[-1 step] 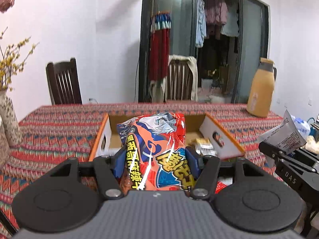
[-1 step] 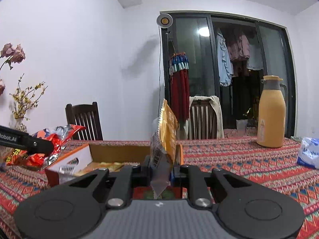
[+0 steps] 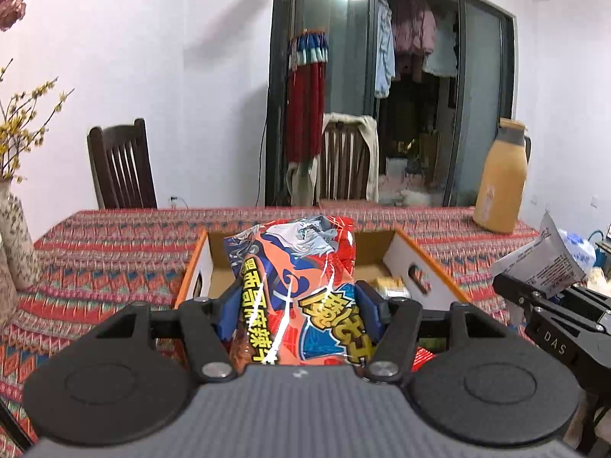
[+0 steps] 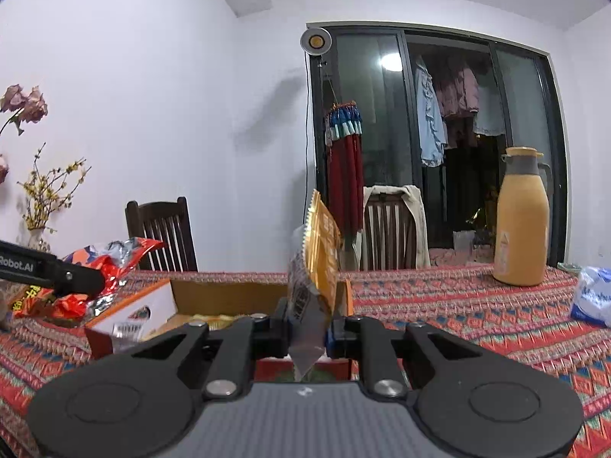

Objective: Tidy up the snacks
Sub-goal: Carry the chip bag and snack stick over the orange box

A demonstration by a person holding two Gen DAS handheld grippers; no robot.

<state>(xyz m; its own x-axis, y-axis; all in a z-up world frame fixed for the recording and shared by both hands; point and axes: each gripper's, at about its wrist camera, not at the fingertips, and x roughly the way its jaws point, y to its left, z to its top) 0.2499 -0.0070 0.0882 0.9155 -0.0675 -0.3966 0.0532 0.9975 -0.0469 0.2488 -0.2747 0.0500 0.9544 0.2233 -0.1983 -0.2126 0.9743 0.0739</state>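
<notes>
White walls and a dark-framed glass door back a table [image 3: 114, 244] draped in a red patterned cloth, with an open cardboard box [image 3: 416, 263] sitting on it. Just ahead of the left gripper [image 3: 296, 305] lies that box, and between the gripper's blue pads a puffy red-orange snack bag [image 3: 294, 267] is clamped at its lower part — the jaws stand partly apart, pressed on both sides of the bag, whose top leans out over the box opening. In the right wrist view the right gripper [image 4: 309, 334] has its jaws nearly together, pinching the bottom edge of a thin orange snack packet [image 4: 319, 263] that stands upright above the fingers, in front of the same box [image 4: 225, 292]. Left of that gripper, the other gripper's black finger and its red bag [image 4: 95, 271] show above the box's near corner. Far to the right of both grippers stands a tan thermos jug [image 4: 521, 217] — beside it, at the table's edge, a white-and-blue packet [image 4: 594, 295]. Two dark wooden chairs [image 3: 122, 164] stand behind the table.
</notes>
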